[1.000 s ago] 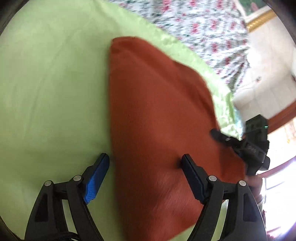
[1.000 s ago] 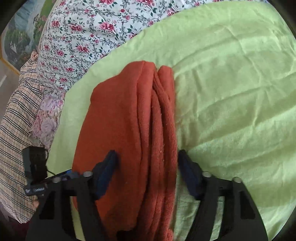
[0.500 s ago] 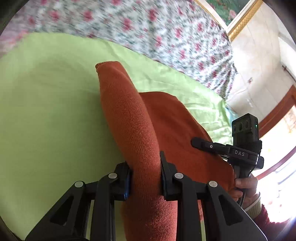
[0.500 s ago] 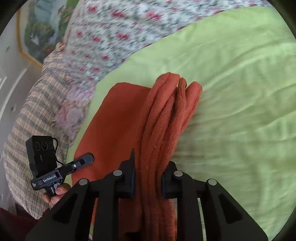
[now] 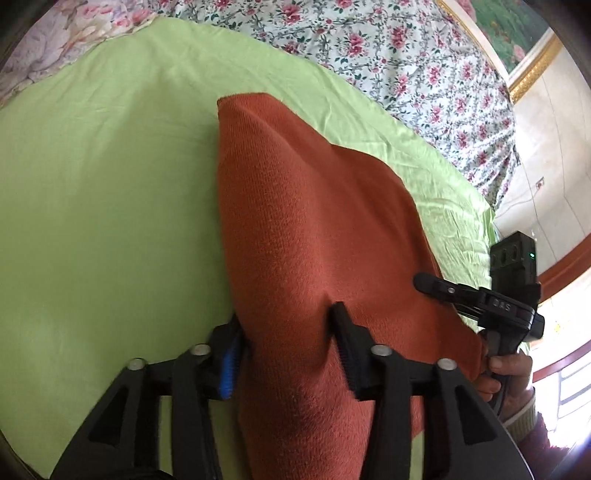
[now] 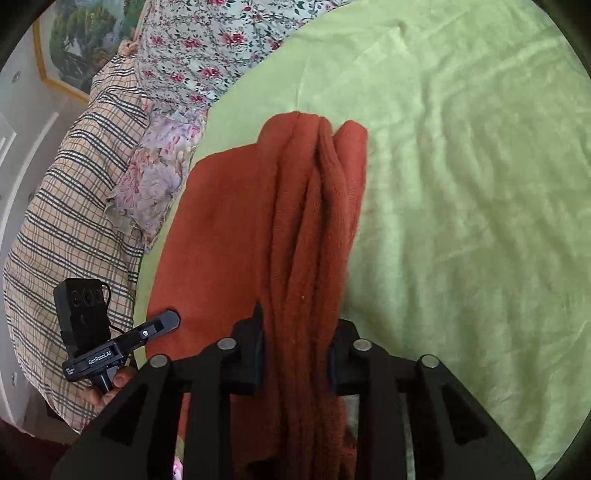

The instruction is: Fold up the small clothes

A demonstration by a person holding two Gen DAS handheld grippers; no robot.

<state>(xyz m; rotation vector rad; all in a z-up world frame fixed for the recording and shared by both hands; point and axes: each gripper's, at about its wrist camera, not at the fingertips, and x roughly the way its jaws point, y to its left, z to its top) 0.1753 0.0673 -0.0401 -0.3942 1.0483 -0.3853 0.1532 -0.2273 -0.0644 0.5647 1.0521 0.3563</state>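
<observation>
The left gripper (image 5: pixel 286 350) has a thick fold of the rust-red knitted garment (image 5: pixel 314 229) between its fingers. Its jaws have just been opening, and they now stand about half apart. The blue-edged left pad lies against the side of the fold and the right pad dents the cloth, so the fold is loosely held rather than squeezed flat. From this gripper the garment runs away in a raised ridge to a blunt corner, and its wider flat part spreads to the right of the ridge.

The right gripper (image 6: pixel 295 349) straddles the garment's bunched edge (image 6: pixel 314 240), where several layers lie side by side in long pleats. Its jaws have also just been opening and stand fairly narrow, with both pads touching the sides of the bundle. To the left of that bundle the garment lies as one smooth flat panel.

The garment rests on a light green sheet (image 6: pixel 461 184), which surrounds it on every side. Past the sheet's far edge from the garment lies a white cloth with red flowers (image 5: pixel 406 48). In the right wrist view a checked pillow (image 6: pixel 66 206) and a pale flowered cushion (image 6: pixel 155 177) lie left of the garment, beyond the sheet's edge. A gold-framed picture (image 5: pixel 517 33) hangs on the wall beyond the flowered cloth.
</observation>
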